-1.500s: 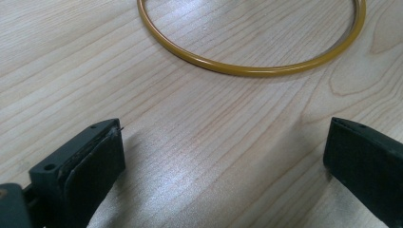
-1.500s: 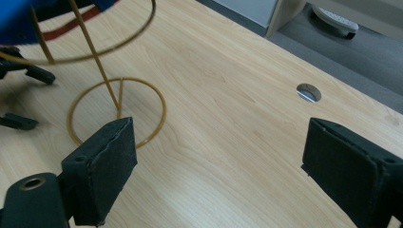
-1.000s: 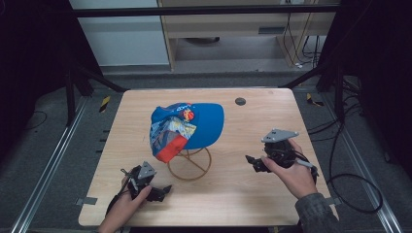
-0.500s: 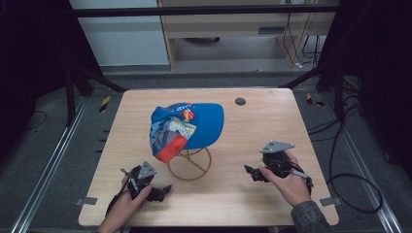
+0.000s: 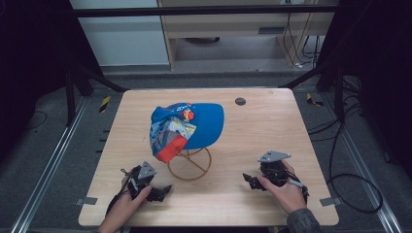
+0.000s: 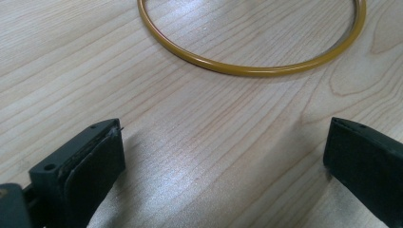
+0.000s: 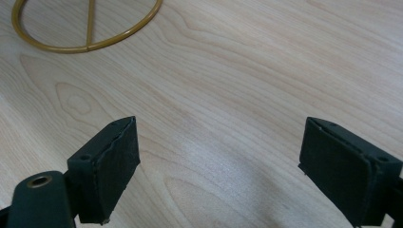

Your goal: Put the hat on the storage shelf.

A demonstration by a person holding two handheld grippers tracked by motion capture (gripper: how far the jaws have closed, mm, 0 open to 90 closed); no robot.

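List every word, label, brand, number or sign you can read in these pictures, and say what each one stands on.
None can be read.
Blue cap on the gold wire stand: white lettering near its top and a colourful printed panel, both too small and blurred to read.
Wooden table, left gripper, right gripper: no text seen.

- Left tool [image 5: 163, 190]: black body, grey three-cornered plate on top, black cable trailing back.
- Right tool [image 5: 248, 179]: same black build and grey plate.
- Jaws: flat black pads with small screw holes.
- Grey sleeve [image 5: 302, 222] at the right wrist.
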